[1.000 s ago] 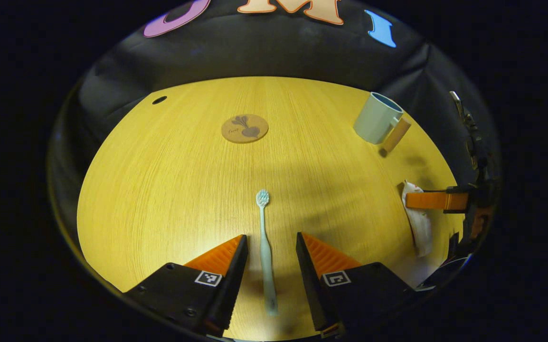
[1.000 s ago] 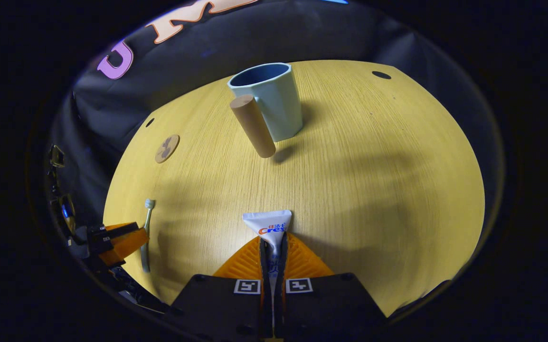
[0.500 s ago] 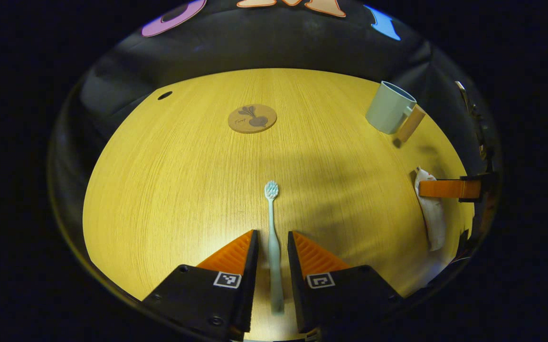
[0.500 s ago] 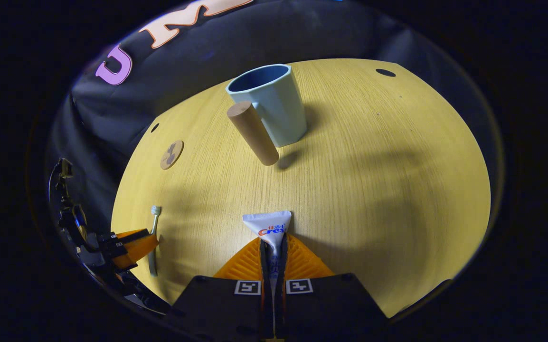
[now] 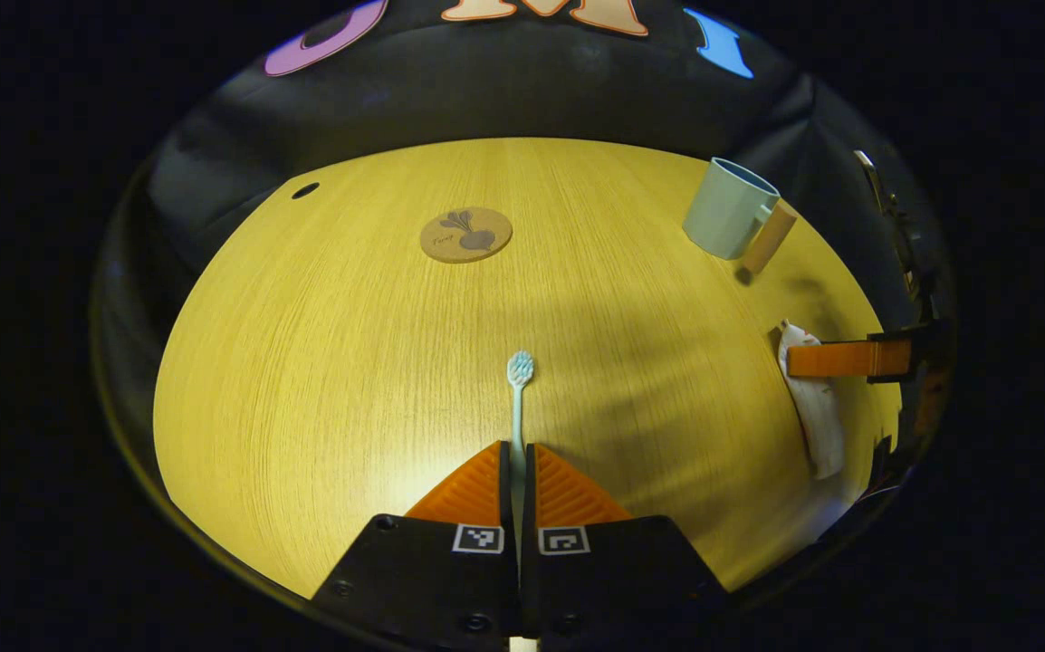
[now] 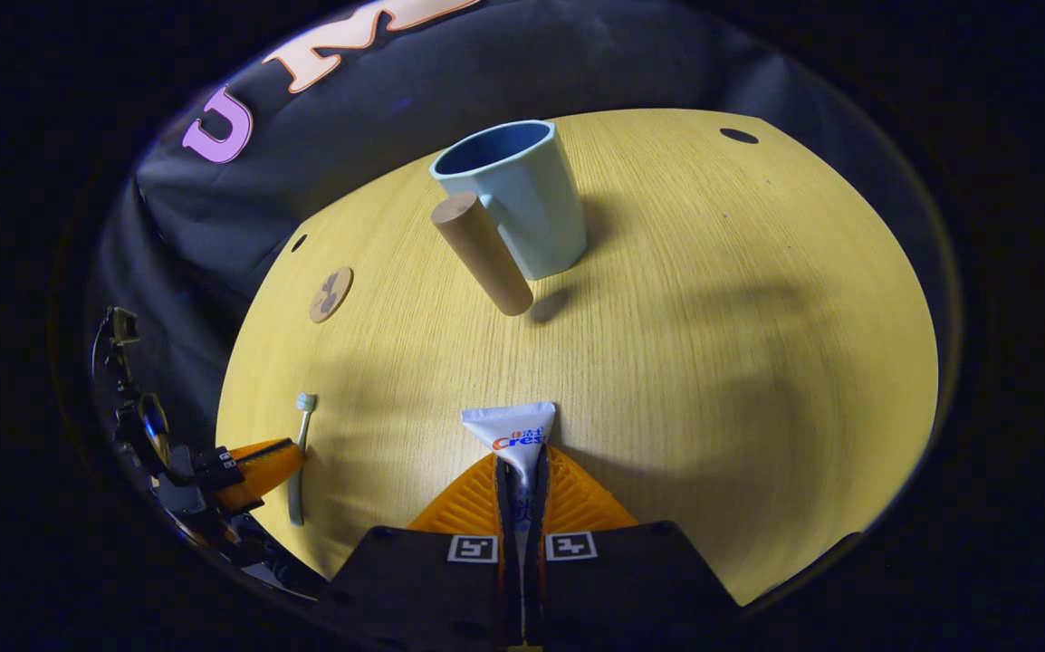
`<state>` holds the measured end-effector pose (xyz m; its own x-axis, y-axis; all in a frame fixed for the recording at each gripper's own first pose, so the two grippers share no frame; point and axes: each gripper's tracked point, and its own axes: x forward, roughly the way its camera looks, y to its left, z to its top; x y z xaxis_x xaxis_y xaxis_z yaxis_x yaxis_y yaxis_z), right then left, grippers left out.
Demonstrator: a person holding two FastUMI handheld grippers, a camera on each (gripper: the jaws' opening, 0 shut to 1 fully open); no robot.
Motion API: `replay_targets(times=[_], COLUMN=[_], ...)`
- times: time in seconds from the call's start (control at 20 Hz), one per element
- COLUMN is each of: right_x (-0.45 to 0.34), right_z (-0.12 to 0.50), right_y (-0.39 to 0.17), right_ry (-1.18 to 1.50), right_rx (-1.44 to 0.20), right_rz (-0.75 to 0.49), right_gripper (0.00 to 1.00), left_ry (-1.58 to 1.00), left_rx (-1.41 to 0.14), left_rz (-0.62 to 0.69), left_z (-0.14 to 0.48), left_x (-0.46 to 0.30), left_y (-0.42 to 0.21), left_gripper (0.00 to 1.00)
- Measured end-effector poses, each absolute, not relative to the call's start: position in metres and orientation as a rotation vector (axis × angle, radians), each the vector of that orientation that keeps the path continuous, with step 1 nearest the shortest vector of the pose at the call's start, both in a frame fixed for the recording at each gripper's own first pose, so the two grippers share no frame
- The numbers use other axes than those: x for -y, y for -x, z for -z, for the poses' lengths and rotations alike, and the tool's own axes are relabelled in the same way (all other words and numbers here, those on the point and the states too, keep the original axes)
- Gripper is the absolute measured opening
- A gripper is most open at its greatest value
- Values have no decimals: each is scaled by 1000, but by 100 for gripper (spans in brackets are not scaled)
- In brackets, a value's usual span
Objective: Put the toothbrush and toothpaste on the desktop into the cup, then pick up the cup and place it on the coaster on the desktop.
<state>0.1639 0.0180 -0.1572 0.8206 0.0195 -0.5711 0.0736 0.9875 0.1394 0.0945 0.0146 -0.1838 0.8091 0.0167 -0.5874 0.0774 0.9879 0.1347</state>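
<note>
At six o'clock in the left gripper view, the left gripper [image 5: 517, 462] had its jaws pinching the handle of the toothbrush [image 5: 519, 380], whose bristled head pointed toward twelve o'clock on the desk [image 5: 305, 362]. Whether the brush had left the wood yet could not be told. At six o'clock in the right gripper view, the right gripper [image 6: 521, 471] had its jaws pressed on the toothpaste [image 6: 512, 431], the tube's flat crimped end sticking out toward twelve.

From the right gripper view, the cup [image 6: 522, 195] stood upright at twelve o'clock, well apart from the tube, mouth open and apparently empty, its wooden handle [image 6: 482, 254] slanting toward seven. The coaster [image 5: 466, 235] lay at about twelve o'clock in the left gripper view, bare, with the cup away at two o'clock.

Judged from this, the grasping step looked finished for both items, and nothing was in the cup. The next move likely called for lifting each one, carrying it over the cup's mouth, tipping it upright and letting go. Since the two grippers would converge on one small opening, going in turn seemed wise. The cup looked light, so a nudge could tip it.
</note>
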Motion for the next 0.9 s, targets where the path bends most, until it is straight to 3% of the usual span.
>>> replay_targets(times=[0.6,0.9], right_x=[-19,-21], right_z=[155,125], right_y=[-162,-153], right_ry=[-136,-103], right_rx=[-593,-464], right_rz=[78,57], right_gripper=[5,4], left_ry=[-98,-58], left_rx=[-483,-444], left_rz=[47,52], left_z=[133,124], left_x=[-2,0], left_y=[-98,-94], left_gripper=[0,0])
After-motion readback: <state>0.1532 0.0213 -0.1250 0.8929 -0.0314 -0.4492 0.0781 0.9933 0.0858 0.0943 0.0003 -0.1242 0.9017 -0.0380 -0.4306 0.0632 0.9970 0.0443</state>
